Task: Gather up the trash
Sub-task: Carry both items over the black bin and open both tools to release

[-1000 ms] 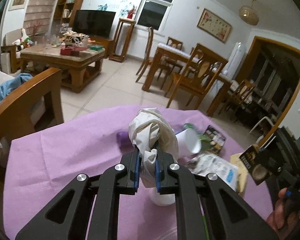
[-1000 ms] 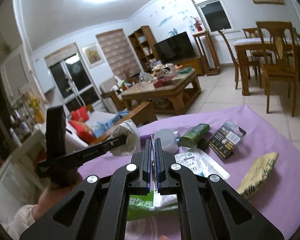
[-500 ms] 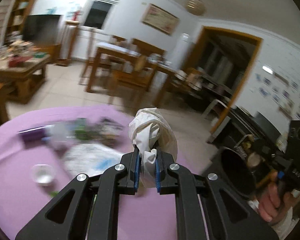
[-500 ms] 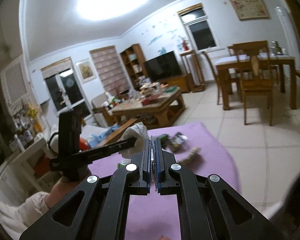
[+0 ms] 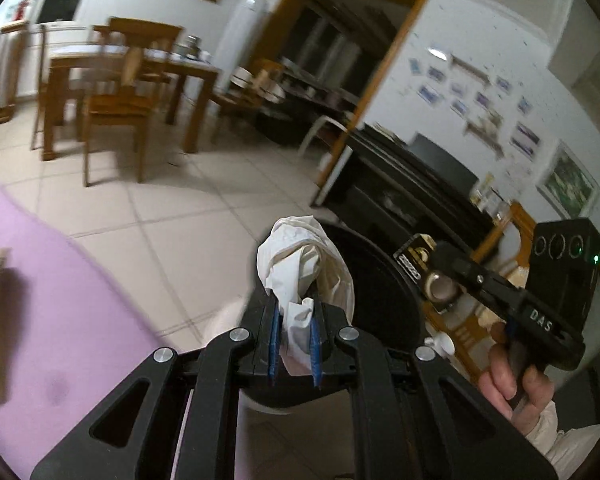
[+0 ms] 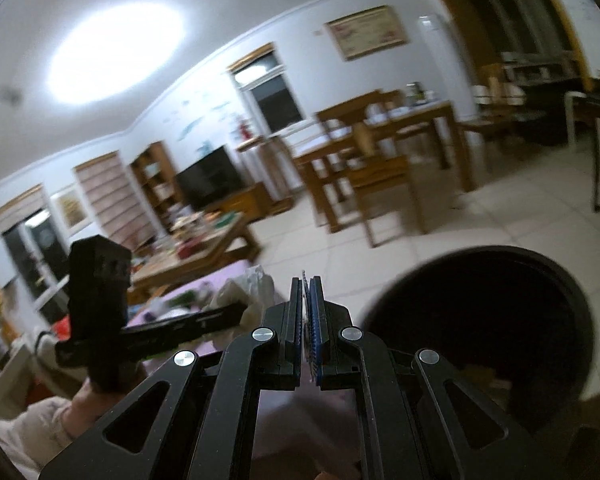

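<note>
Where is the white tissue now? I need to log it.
In the left wrist view the tissue sits centre, pinched by the left gripper, just before the black bin.

dining chairs (image 5: 116, 104) motion-blurred; black bin (image 6: 500, 312) partly hidden, rim cut off

You're in a home's living-dining room, wooden dining table (image 5: 172, 66) and chairs (image 5: 116, 108) upper left, television (image 6: 210, 178) and bookshelf (image 6: 156, 176) left of centre, framed picture (image 6: 366, 32) up top, tiled floor (image 5: 172, 216) below

Wooden dining table (image 5: 180, 68), chairs (image 5: 116, 104), television (image 6: 210, 178)
</note>
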### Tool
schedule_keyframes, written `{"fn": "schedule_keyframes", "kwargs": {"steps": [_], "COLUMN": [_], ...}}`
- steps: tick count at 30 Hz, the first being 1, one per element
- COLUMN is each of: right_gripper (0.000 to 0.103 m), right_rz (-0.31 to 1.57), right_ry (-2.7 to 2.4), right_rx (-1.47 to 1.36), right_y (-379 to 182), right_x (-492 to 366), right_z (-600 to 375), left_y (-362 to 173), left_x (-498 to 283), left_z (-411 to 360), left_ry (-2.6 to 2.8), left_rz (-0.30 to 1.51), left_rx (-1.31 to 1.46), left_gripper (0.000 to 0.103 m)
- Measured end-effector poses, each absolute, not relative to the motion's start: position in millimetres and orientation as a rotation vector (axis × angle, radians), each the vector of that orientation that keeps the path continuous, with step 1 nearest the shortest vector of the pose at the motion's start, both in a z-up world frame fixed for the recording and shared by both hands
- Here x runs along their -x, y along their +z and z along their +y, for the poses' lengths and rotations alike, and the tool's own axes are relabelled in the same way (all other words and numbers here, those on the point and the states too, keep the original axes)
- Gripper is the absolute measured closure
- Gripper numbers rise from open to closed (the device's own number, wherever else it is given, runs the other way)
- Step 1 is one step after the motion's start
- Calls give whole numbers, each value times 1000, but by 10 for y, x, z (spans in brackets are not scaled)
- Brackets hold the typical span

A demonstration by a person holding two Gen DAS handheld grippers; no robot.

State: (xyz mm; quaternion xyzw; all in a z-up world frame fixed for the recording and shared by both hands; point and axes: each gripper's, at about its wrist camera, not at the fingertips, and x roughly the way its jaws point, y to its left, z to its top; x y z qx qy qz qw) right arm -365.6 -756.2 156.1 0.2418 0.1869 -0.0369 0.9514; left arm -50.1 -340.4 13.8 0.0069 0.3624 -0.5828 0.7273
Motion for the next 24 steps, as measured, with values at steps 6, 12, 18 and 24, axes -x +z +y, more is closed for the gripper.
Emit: {"fn": "schedule_keyframes", "kwargs": {"steps": [6,12,18,24], "right_gripper": [98,98,98,32], "right_rz": [400,440,485,483], "right_ry": [-167,-212,-235,-240], "right_rx": [-559,-600,-633,-665], "right_y": [1227,920,693,656], "right_x": [3969,3971,3728,3651], "right_z": [-7942,-8125,-8192,-8160], "left_y": [-124,-362,-464,-364], "left_x": [691,784,793,744], "left_z": [-3918,-4125,-4193,-4110], "left_ry": [-1370,-1378,-1361,-1284], "left_rz": [866,920,944,925], "left_rx": [-62,-119,-168,-178], "left_gripper": [91,91,90,29]}}
